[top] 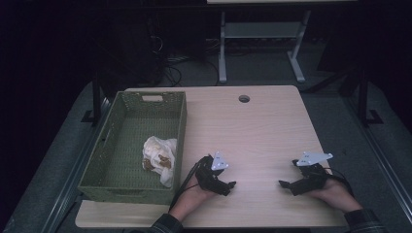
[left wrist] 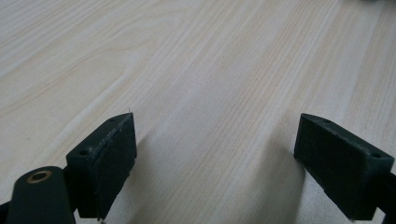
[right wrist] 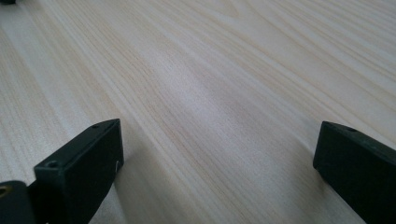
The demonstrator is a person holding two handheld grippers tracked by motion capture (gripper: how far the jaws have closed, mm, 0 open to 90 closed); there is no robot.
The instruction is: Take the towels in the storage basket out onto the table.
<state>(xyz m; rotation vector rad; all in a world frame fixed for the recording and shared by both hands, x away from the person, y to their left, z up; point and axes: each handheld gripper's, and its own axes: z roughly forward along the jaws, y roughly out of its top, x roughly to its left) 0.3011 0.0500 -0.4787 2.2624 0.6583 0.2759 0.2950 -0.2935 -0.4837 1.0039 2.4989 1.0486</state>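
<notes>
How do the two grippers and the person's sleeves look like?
Both the left gripper and the right gripper are black, with blocky rectangular jaws, a grey three-cornered plate on top and a thin black cable trailing. The sleeves look dark and plaid-patterned.

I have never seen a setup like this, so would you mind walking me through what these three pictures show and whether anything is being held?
A person sits at a wooden table with a hand-held gripper in each hand; there is no robot arm. The high view looks down from above the person's side: the left gripper and the right gripper rest low over the bare wood, pointing toward each other. The other two pictures come from small cameras riding on the grippers, each looking along its own two black fingers. In both, the fingers stand wide apart with only table wood between them, so nothing is held. On the table's left side stands a green woven basket, and inside it lies a crumpled white cloth with brownish patches. Neither gripper touches it.
</notes>
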